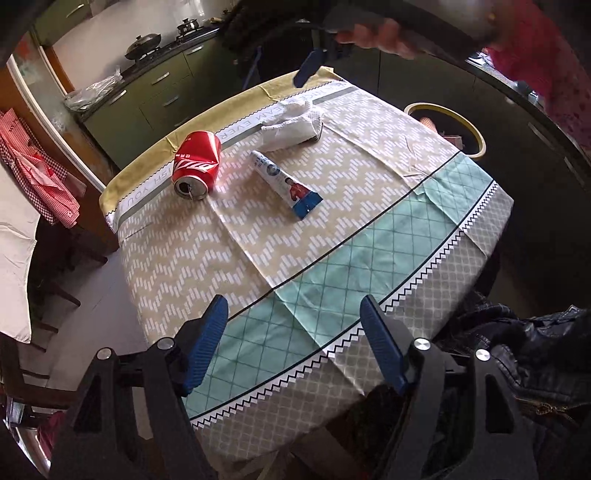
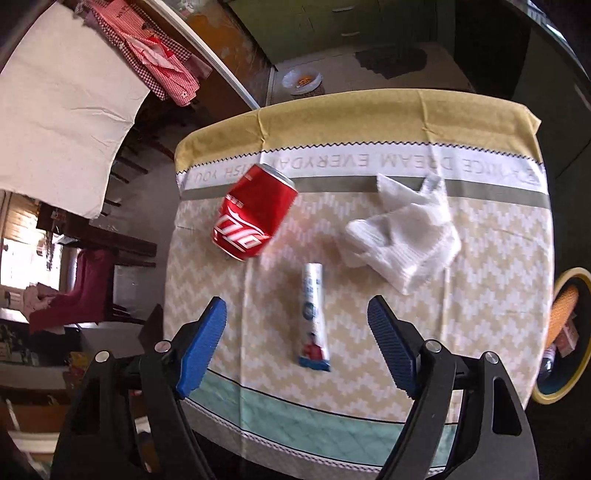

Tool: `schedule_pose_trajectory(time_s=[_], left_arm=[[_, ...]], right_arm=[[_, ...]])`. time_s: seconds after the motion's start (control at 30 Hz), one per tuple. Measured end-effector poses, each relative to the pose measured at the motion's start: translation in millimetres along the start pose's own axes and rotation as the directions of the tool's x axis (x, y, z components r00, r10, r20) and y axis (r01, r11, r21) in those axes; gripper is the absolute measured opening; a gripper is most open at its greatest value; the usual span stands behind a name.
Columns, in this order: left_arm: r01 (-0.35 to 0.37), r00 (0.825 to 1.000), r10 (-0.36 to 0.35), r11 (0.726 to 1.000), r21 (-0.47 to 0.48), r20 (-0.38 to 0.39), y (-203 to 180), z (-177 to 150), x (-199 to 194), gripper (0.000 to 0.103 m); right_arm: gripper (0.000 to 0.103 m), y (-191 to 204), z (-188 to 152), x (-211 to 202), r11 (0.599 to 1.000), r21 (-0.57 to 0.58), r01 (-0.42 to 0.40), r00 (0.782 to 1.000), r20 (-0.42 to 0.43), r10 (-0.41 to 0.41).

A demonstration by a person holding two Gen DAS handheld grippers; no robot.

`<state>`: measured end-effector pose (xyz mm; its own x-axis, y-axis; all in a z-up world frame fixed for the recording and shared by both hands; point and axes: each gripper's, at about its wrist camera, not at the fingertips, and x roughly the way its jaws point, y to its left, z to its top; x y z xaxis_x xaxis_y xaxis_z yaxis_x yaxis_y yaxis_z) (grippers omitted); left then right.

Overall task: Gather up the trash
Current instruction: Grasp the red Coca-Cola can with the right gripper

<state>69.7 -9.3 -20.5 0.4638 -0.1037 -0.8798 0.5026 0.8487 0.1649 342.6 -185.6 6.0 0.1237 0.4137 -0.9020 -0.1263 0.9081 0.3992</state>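
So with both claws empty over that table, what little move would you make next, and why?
Probably lower the right gripper onto the toothpaste tube. Its jaws stand open with nothing in them, and in the right wrist view the tube lies flat almost between them, nearer than the red can or the crumpled tissue. The yellow-rimmed bin waits beside the table.

**Setting: a home kitchen and dining area**

We see a domestic kitchen. At 11 o'clock in the left wrist view, green cabinets [image 1: 162, 88] carry a gas hob with a lidded wok [image 1: 143, 43] and a pot [image 1: 187, 26]. A patterned tablecloth [image 1: 332, 236] covers the dining table at centre. A red checked garment [image 2: 155, 55] hangs at 11 o'clock in the right wrist view, and a yellow-rimmed bin [image 2: 565, 332] stands at 3 o'clock.
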Motion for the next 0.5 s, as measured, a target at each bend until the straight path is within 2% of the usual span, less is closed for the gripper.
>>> schedule_pose_trajectory(time_s=[0.1,0.23,0.5], left_arm=[[-0.022,1.0,0.022,1.0,-0.007,-0.005,4.9,-15.2,1.6,0.07],[-0.028,0.999,0.028,1.0,-0.013,-0.018,11.3,-29.9,3.0,0.07],[-0.045,0.999,0.045,0.999,-0.011,-0.01,16.6,-44.6,-0.5,0.071]], right_arm=[[0.079,16.4,22.7,27.3,0.995,0.086,-0.043,0.999,-0.025,0.045],[0.08,34.5,42.8,58.8,0.991,0.134,-0.027,0.998,-0.048,0.033],[0.082,29.8,59.7,106.3,0.971,0.235,0.034,0.996,-0.088,-0.014]])
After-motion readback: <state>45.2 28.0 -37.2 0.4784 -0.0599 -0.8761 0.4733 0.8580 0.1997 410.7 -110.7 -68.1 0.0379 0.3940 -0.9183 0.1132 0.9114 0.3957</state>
